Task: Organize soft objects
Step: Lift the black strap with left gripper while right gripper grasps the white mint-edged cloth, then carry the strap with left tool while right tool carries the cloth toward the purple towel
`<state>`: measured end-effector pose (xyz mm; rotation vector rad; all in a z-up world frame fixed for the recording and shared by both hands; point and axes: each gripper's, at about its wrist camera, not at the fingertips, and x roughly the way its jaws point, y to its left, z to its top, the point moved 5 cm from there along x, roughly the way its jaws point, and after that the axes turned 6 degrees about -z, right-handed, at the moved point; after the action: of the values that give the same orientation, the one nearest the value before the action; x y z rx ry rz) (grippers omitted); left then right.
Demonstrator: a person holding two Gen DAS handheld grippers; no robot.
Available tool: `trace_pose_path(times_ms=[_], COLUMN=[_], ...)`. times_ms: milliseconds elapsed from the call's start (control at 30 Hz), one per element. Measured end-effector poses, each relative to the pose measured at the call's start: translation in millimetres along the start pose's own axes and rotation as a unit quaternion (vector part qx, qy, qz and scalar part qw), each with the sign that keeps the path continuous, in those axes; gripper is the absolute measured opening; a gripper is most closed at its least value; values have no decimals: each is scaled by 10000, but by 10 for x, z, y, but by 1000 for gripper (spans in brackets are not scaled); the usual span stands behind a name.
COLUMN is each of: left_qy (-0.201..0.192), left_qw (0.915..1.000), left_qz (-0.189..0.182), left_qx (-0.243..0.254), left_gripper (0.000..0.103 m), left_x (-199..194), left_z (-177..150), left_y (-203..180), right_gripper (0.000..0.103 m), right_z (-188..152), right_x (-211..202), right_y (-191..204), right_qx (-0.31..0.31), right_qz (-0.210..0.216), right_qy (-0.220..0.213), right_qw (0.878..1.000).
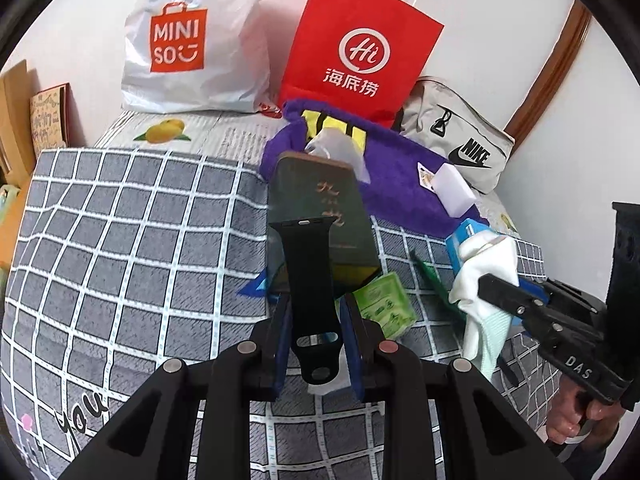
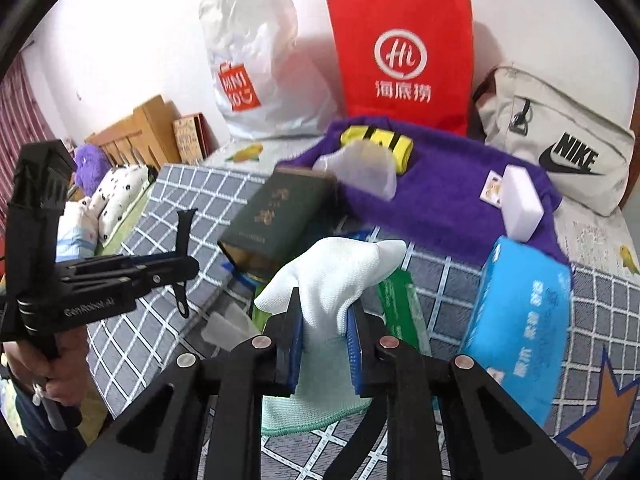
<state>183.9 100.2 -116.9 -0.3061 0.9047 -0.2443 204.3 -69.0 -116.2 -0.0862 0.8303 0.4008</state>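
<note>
My left gripper [image 1: 316, 312] is shut on a black rubber watch strap [image 1: 308, 280], held upright above the checked bedspread; the strap also shows in the right wrist view [image 2: 182, 256]. My right gripper [image 2: 326, 308] is shut on a white glove with a mint-green cuff [image 2: 332, 280], lifted off the bed; the glove also shows in the left wrist view [image 1: 484, 280]. A purple fleece [image 2: 440, 188] lies behind, with a white sponge block [image 2: 522, 208] and a yellow-black item [image 2: 376, 140] on it.
A dark green box [image 1: 320, 208] lies on the bed ahead. A blue tissue pack [image 2: 520, 328], green packets [image 1: 384, 304], a red paper bag [image 1: 360, 44], a white Miniso bag [image 1: 192, 40] and a grey Nike bag [image 2: 560, 152] stand around. The wall is behind.
</note>
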Motion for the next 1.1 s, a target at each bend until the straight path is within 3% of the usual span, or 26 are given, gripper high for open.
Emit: trace_pose_path(times_ms=[467,1100], left_qy=[-41,8], left_qw=[9999,9995], left_qz=[41,83], left_qx=[147,319], left_gripper=[23,23], left_x=[0,201], left_z=[323,801], left_y=[-252,-529], right_gripper=[19,20], right_z=[292,632], right_x=[-302,-268], right_y=[-311,-962], right_qx=[263,440], right_qz=[230,-363], right_qy=[-333,-451], right_qw=[9988,9974])
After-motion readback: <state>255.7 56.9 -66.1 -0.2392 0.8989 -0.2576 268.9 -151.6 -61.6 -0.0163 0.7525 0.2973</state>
